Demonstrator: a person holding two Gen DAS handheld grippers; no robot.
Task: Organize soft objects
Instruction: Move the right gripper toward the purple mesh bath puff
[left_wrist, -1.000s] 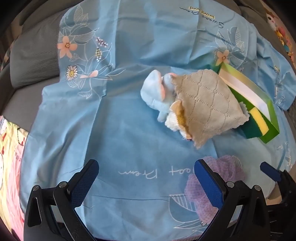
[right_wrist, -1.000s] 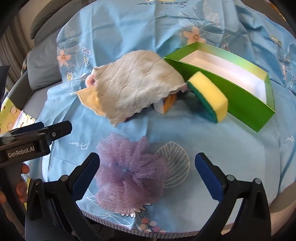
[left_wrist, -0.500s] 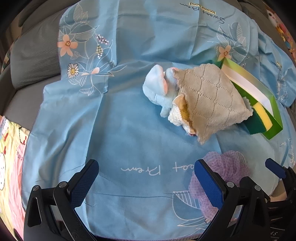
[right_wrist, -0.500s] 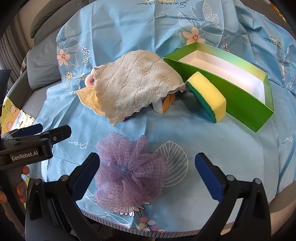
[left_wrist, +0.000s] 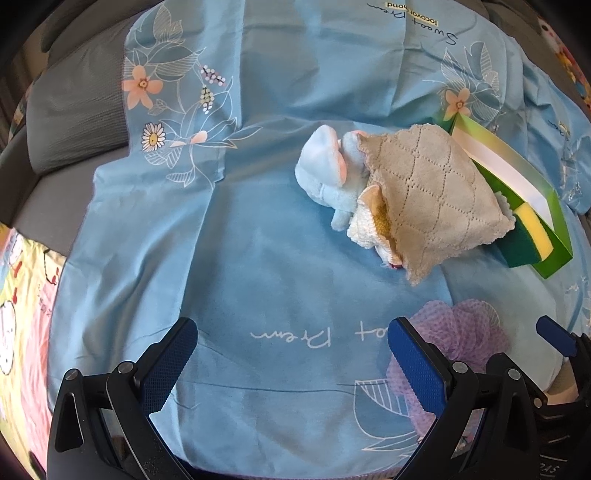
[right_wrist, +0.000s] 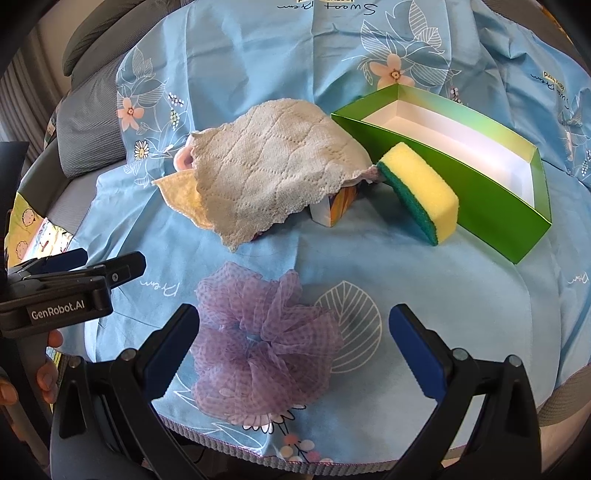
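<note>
A purple mesh scrunchie (right_wrist: 266, 343) lies on the blue cloth just ahead of my open, empty right gripper (right_wrist: 293, 350); it also shows in the left wrist view (left_wrist: 461, 332). A beige quilted cloth (right_wrist: 273, 173) drapes over a pale blue plush toy (left_wrist: 325, 162), a cream cloth (left_wrist: 369, 221) and a small printed box (right_wrist: 336, 206). A yellow-green sponge (right_wrist: 421, 192) leans on the open green box (right_wrist: 491, 206). My left gripper (left_wrist: 291, 358) is open and empty over bare cloth, left of the scrunchie.
The blue floral cloth (left_wrist: 258, 258) covers a round surface whose front edge (right_wrist: 258, 450) is close to me. A grey cushion (left_wrist: 74, 110) lies at the far left. The left gripper's body (right_wrist: 66, 295) shows at the left of the right wrist view.
Both grippers have drawn back slightly and risen; the pile and scrunchie sit a little farther away in view. Nothing on the cloth has moved. Both grippers stay open.
</note>
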